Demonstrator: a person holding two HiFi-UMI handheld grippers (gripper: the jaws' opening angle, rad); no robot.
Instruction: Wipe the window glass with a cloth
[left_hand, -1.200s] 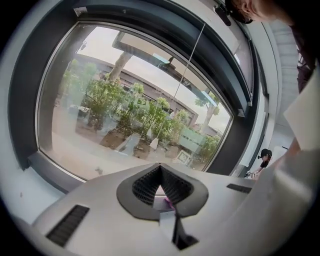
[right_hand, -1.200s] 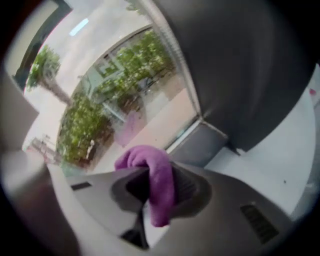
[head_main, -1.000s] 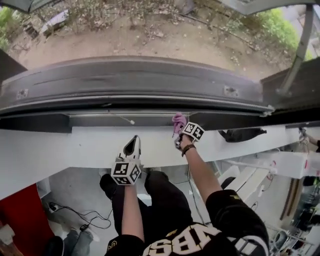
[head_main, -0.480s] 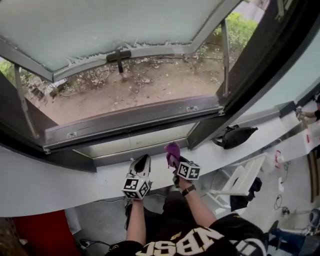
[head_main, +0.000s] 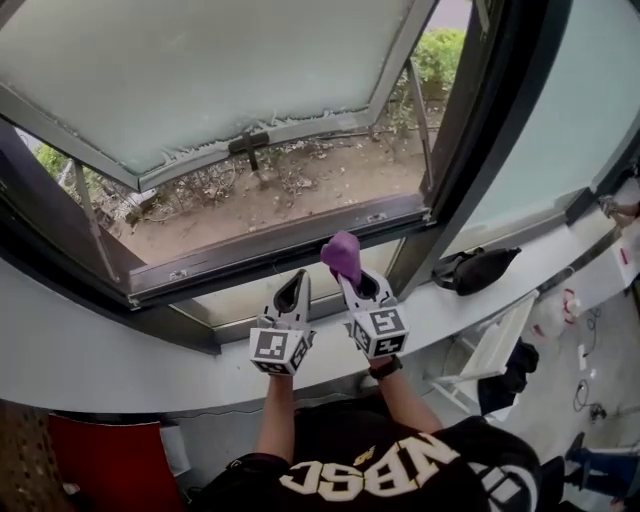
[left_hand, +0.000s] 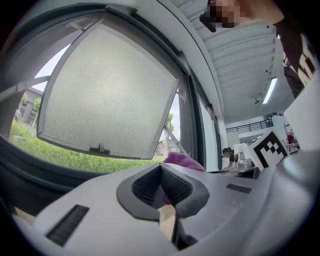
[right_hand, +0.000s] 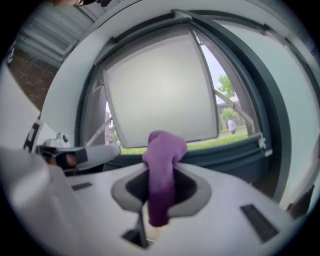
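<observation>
Place: most likely an office or institutional building, seen from beside its windows; the steep angle leaves this uncertain.
Windows: tall dark metal frames, with one sash swung outward, its frosted pane tilted over the ground.
Ledge: a long white sill runs under the windows, and a black bag lies on it.
Furnishing: a white chair stands below the sill, and a red panel shows at lower left.
Ceiling: a strip light and a railed upper gallery.
Outside: bare earth and green shrubs.

The purple cloth looks soft and fleecy, the tilted window pane frosted and matt, its dark frame probably smooth painted metal.
</observation>
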